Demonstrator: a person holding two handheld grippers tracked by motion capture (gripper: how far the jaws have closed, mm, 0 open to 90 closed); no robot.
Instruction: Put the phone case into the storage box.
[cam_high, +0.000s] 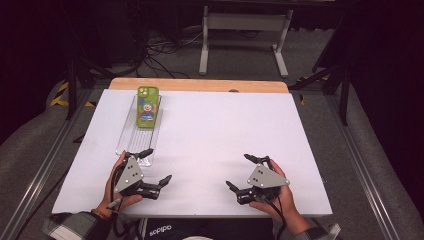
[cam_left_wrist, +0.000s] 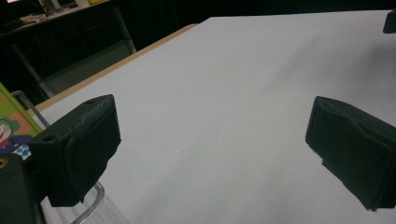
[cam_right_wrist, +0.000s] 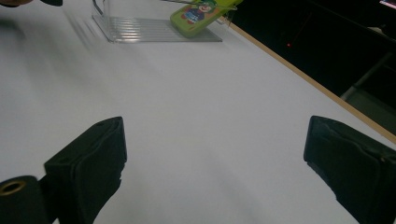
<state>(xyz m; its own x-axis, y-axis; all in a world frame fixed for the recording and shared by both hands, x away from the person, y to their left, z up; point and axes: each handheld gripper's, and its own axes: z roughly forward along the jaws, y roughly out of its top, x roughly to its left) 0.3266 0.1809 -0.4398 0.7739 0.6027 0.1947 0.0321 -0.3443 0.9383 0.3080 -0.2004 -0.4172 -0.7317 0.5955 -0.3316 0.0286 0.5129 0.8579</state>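
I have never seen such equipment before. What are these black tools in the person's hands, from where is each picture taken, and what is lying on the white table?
A person sits at a white table and holds a hand-operated gripper in each hand; there is no robot arm. The left gripper and the right gripper each have two black fingers that can pinch things.

The high view comes from a fixed camera above, looking down on the table. The other two pictures come from small cameras riding on the grippers, so each looks out between its own fingers.

On the table's left side lies a clear plastic tray. A green phone case with a cartoon clown picture rests on its far end, slightly tilted.

Both grippers are open and hold nothing. The left one is close to the tray's near end.
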